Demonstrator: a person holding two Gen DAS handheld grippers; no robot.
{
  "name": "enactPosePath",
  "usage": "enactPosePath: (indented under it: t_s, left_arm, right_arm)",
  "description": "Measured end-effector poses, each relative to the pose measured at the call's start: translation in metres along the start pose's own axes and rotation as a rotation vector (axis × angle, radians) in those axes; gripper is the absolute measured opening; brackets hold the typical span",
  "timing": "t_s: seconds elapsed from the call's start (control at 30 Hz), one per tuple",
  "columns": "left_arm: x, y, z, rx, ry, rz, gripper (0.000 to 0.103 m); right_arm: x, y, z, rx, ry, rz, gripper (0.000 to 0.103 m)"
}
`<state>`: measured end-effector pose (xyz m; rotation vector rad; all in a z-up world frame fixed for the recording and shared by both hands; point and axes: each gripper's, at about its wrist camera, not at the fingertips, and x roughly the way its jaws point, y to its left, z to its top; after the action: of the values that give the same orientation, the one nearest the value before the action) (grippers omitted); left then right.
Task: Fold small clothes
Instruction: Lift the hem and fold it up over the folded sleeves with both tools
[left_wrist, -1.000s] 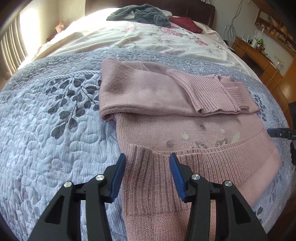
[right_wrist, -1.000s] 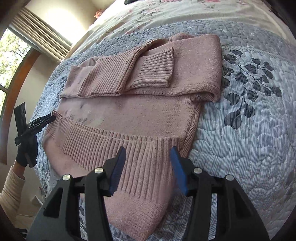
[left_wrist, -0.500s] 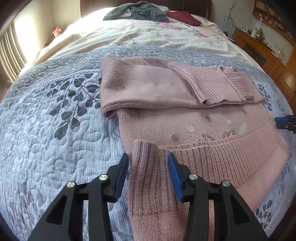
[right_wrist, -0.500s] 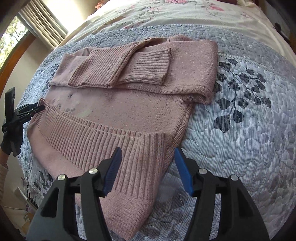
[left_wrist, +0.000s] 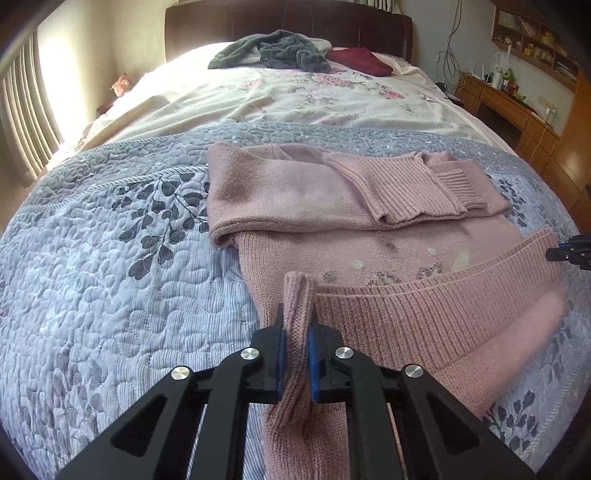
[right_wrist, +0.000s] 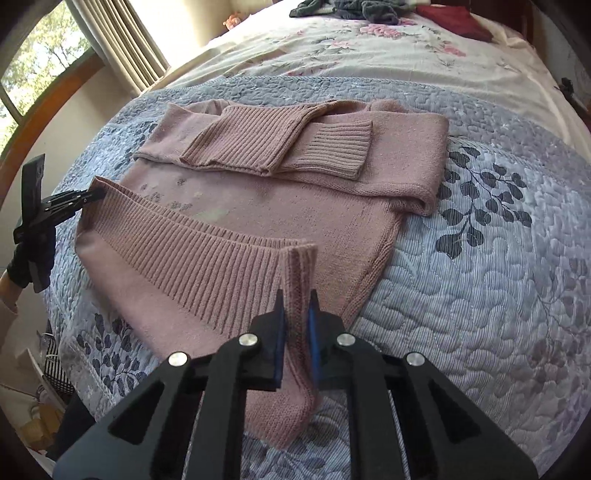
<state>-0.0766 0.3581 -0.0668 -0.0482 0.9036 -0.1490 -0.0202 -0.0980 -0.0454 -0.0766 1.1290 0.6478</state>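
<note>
A pink knit sweater (left_wrist: 314, 192) lies on the grey quilt (left_wrist: 110, 258), with its top part and sleeves folded down over the body. My left gripper (left_wrist: 295, 339) is shut on the left corner of the ribbed hem (left_wrist: 424, 314), which bunches up between the blue pads. At that view's far right edge is the right gripper (left_wrist: 569, 253), by the hem's other corner. In the right wrist view, my right gripper (right_wrist: 295, 325) is shut on the right corner of the sweater (right_wrist: 258, 206). The left gripper (right_wrist: 85, 195), in a gloved hand, shows at the hem's far end.
Beyond the quilt lies a floral sheet (left_wrist: 295, 96) with a dark green heap of clothes (left_wrist: 273, 50) and a red garment (left_wrist: 358, 61) near the headboard. A wooden desk (left_wrist: 517, 110) stands to the right of the bed. Curtains (right_wrist: 122, 40) and a window are on the left.
Both grippers went from open around the hem corners to shut on them. The pinched corners now stand up off the quilt.
</note>
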Motion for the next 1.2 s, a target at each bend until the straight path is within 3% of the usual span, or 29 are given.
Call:
enactPosePath:
  t_s: [0.13, 0.27, 0.47, 0.63, 0.93, 1.2]
  left_arm:
    - [-0.019, -0.006, -0.006, 0.016, -0.037, 0.01, 0.009]
    - [-0.036, -0.008, 0.008, -0.007, -0.102, 0.012, 0.009]
    - [-0.045, -0.008, 0.059, -0.023, -0.214, 0.045, 0.009]
    - [-0.029, -0.003, 0.103, -0.048, -0.253, 0.087, 0.009]
    - [0.033, 0.01, 0.167, -0.081, -0.225, 0.165, 0.009]
    - [0.108, 0.02, 0.181, -0.123, -0.118, 0.19, 0.009]
  right_arm:
    - [-0.016, -0.002, -0.004, 0.037, -0.032, 0.04, 0.009]
    - [-0.036, -0.006, 0.008, 0.078, -0.095, 0.076, 0.009]
    - [-0.054, -0.022, 0.048, 0.127, -0.184, 0.052, 0.009]
    - [-0.049, -0.045, 0.088, 0.188, -0.218, 0.015, 0.009]
    - [-0.009, -0.079, 0.163, 0.264, -0.219, -0.059, 0.009]
    - [0.057, -0.104, 0.192, 0.291, -0.133, -0.145, 0.009]
